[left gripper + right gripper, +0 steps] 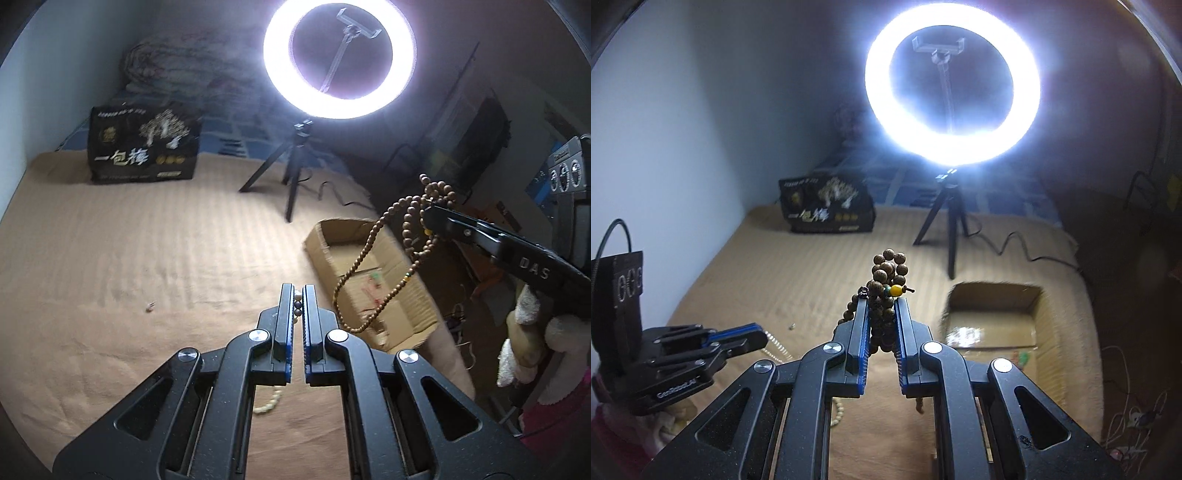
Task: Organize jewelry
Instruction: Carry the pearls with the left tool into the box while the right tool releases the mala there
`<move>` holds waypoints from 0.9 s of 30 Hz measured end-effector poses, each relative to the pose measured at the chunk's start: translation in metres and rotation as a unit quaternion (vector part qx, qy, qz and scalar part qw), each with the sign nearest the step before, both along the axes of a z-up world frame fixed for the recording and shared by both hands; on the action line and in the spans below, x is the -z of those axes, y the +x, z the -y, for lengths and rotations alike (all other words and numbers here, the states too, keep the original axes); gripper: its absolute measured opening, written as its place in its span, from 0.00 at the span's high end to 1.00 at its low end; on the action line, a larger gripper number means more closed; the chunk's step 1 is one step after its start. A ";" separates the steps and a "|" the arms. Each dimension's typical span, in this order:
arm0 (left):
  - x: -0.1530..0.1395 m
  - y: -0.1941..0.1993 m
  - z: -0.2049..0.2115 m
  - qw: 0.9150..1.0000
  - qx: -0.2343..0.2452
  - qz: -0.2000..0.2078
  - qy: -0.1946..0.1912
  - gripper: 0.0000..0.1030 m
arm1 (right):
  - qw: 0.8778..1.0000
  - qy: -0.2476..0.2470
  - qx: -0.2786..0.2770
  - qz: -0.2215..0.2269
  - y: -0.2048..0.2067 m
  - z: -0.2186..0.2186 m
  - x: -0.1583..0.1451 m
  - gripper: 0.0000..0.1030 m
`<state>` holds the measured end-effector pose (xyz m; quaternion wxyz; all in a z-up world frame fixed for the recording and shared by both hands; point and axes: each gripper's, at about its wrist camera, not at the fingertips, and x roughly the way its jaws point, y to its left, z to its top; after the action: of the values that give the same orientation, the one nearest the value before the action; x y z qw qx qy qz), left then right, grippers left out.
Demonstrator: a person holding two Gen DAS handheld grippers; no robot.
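Soft tan blanket (pixel 147 258) is covering the bed, with a bright ring light (pixel 340 59) at twelve o'clock. You are lifting both strings now. Your right gripper (pixel 881 306) is pinching the brown wooden beads (pixel 888 273); your left gripper (pixel 298 295) is pinching round cream beads (pixel 267 400). Next, carry them over the cardboard box (pixel 369 258) at two o'clock

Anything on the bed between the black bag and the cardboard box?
Right wrist view: only the ring light's tripod stands between black bag and cardboard box; the blanket is otherwise bare.
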<state>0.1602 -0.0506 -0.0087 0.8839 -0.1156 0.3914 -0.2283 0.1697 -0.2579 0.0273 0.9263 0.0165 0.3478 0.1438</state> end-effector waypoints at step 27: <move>-0.046 0.057 0.153 0.995 0.092 0.045 -0.004 0.99 | 0.992 0.006 0.120 -0.028 0.000 0.134 0.025 0.90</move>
<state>0.2170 -0.2038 0.0373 0.8755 -0.0718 0.3591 -0.3153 0.1695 -0.3916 0.0027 0.9266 0.0679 0.3682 0.0332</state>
